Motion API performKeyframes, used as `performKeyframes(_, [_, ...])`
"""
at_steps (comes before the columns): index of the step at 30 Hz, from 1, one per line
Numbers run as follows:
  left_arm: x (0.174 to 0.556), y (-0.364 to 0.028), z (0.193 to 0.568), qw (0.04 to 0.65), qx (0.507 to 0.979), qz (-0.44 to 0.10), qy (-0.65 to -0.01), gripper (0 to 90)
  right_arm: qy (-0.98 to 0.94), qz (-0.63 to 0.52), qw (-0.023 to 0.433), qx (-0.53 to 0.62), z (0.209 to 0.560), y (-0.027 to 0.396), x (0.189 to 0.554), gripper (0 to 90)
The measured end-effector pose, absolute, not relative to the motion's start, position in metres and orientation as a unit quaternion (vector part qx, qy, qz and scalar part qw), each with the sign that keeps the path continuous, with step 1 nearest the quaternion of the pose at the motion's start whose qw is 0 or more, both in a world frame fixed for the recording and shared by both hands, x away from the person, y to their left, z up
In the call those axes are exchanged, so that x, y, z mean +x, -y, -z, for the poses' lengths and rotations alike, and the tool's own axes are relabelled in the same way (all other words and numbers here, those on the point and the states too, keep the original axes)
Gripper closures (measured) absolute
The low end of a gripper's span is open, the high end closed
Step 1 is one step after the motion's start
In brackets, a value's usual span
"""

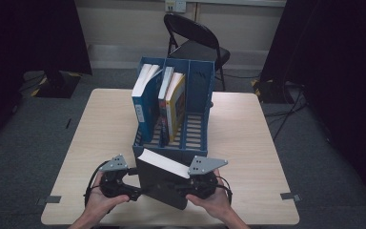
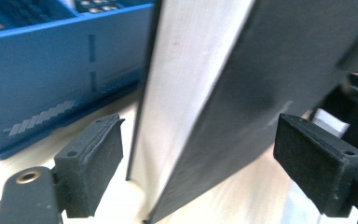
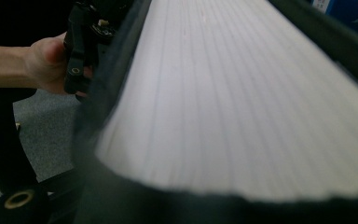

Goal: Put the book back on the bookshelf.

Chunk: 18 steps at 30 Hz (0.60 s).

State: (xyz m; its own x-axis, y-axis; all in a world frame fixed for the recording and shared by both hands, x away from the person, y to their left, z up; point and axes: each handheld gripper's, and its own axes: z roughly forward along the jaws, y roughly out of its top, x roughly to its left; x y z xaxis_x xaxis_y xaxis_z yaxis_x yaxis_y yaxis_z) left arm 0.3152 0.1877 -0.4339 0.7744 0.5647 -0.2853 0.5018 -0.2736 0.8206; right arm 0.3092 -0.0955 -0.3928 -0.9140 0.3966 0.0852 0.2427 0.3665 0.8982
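Currently: black book point(image 1: 158, 185) up on edge at the near end of table point(image 1: 248, 143), tilted, white page block facing up and toward the rack. Sits just in front of blue file rack point(image 1: 198, 81), top corner close to the rack's near wall; touching or not, cannot tell.

Left gripper point(image 1: 136, 191) at the book's left edge, low near the tabletop. Left gripper view: jaws spread wide, book between them, both pads point(image 2: 98, 154) clear of the covers, gap visible on each side. No grip there. Book's lower corner near the tabletop in that view, blue rack wall behind on the left.

Right gripper point(image 1: 190, 188) at the book's right edge, under its grey plate. Right gripper view: page block right up against the lens, dark cover along the bottom, own jaws hidden. Cannot tell whether clamped on the book or just around it. Same view: left hand point(image 3: 46, 65) farther off, past the book's far edge.

Rack contents: blue book point(image 1: 145, 107) leaning in the left slot, yellow book point(image 1: 177, 107) upright-ish in the middle slot. Folding chair point(image 1: 195, 38) behind the table.
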Motion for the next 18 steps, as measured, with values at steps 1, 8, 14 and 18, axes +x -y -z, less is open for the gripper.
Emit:
performKeyframes(1, [0.315,-0.188,0.434,0.5,0.798,-0.034,-0.335,15.6,-0.823,-0.528,0.073,0.194,0.393,0.095,0.309,51.3])
performKeyframes(8, [0.315,-0.195,0.428,0.506,0.797,-0.028,-0.329,15.4,-0.827,-0.522,0.077,0.195,0.391,0.097,0.309,52.2])
performKeyframes(14, [0.319,-0.2,0.433,0.474,0.799,-0.072,-0.363,15.5,-0.827,-0.52,0.076,0.199,0.391,0.101,0.31,52.4])
performKeyframes(18, [0.32,-0.203,0.436,0.473,0.797,-0.081,-0.368,15.5,-0.826,-0.521,0.077,0.202,0.391,0.106,0.31,52.4])
